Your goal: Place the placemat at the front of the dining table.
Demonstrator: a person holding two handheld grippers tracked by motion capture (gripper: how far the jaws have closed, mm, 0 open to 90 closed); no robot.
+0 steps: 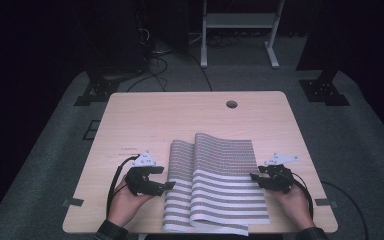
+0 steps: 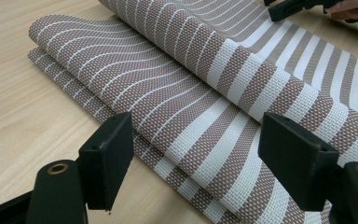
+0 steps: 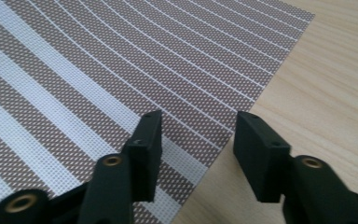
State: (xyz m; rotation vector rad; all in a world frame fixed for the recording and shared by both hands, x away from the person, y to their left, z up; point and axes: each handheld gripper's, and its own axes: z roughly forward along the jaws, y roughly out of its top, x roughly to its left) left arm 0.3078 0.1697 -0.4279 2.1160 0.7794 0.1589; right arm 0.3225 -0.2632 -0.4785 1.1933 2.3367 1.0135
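A brown-and-white striped woven mat [image 1: 220, 182] lies on the near half of the wooden table [image 1: 155, 115], its left part bulging up in loose folds over a lower layer. My left gripper [image 1: 166, 178] is at the mat's left edge. In the left gripper view its jaws [image 2: 200, 154] stand wide apart just above the folded edge [image 2: 182, 116], pressing on nothing. My right gripper [image 1: 254, 179] is at the mat's right edge. Its jaws [image 3: 200, 140] are open over the mat's border [image 3: 121, 107], with nothing gripped. The right gripper's jaw tip [image 2: 289, 8] appears far off in the left gripper view.
A round cable hole [image 1: 231, 104] sits near the table's far edge. Bare wood lies behind and beside the mat. Beyond the table, on the grey carpet, are a white frame stand [image 1: 240, 20], black stand feet [image 1: 325, 90] and cables [image 1: 155, 65].
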